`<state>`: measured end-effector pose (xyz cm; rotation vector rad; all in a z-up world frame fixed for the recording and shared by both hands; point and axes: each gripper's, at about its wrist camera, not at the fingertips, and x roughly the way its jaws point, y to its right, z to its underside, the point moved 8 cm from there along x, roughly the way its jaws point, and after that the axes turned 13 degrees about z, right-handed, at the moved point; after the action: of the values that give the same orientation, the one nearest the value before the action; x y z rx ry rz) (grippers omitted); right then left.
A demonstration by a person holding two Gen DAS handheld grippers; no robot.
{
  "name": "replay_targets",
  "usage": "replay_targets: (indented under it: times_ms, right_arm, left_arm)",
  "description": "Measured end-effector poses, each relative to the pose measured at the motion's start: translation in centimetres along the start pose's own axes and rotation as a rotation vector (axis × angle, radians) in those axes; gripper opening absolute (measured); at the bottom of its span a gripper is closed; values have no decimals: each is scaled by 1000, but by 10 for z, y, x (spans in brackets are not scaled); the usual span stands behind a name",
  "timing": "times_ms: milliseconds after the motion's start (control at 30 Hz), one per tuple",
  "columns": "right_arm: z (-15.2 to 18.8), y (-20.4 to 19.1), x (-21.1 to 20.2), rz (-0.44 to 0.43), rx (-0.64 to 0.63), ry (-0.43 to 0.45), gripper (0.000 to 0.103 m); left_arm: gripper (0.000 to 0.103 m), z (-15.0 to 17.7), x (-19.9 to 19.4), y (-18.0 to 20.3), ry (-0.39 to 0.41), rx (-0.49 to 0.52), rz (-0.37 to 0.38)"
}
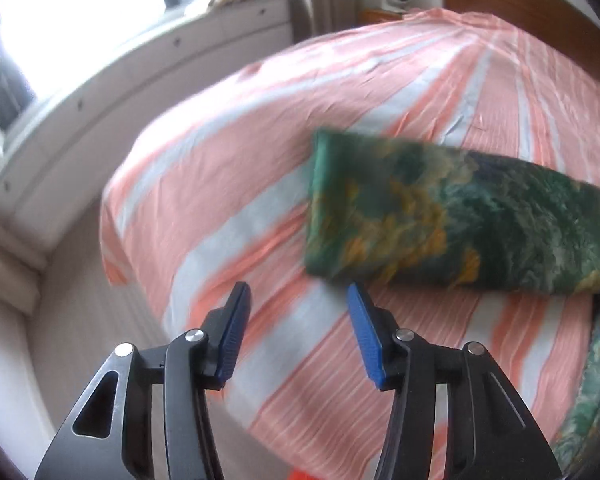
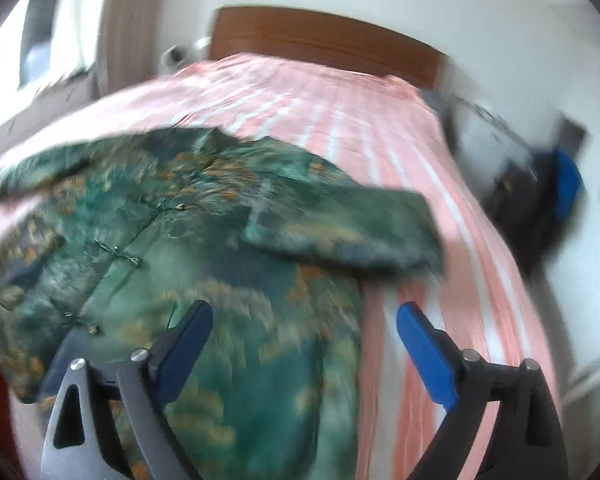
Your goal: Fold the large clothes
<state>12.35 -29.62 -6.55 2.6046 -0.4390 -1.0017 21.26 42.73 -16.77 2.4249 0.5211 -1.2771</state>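
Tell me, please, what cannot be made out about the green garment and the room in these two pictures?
- Green garment: in the right wrist view motion blur smears its pattern and fastenings.
- Its lower hem: cut off by the bottom edge there; in the left wrist view only a sleeve shows, the rest runs off the right edge.
- Dark object with a blue part beside the bed: too blurred to identify.

One green patterned garment (image 2: 204,248) lies on one striped bed (image 1: 260,168). Two grippers show, left gripper (image 1: 298,294) and right gripper (image 2: 304,312). One wooden headboard (image 2: 320,40) stands at twelve o'clock.
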Motion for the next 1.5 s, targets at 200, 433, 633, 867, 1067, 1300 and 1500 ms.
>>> replay_targets:
  times_ms: [200,433,633,867,1067,1300,1500]
  right_arm:
    - [-31,-65,104,66,-310,-33,93]
    - [-43,-30,152,105,-99,-113,22]
    - [-34,122,89,152,306,-40,16]
    - [87,292,42,311,652,-145,15]
    - [216,319,91,205,1028,-352,27]
    - [228,313,95,-66,1368,-187,76]
    - [222,327,123,-52,1458,-229,29]
  left_arm:
    - [78,29,-43,33,51,32,116]
    - [83,52,-79,116,66,181,260]
    - [83,75,-94,189,67,283,355]
    - [83,109,-87,247,10,341,421]
    - [83,128,-80,263,-43,330,434]
    - [86,134,-85,261,-30,340,420]
    - [86,146,-79,267,-56,309,426]
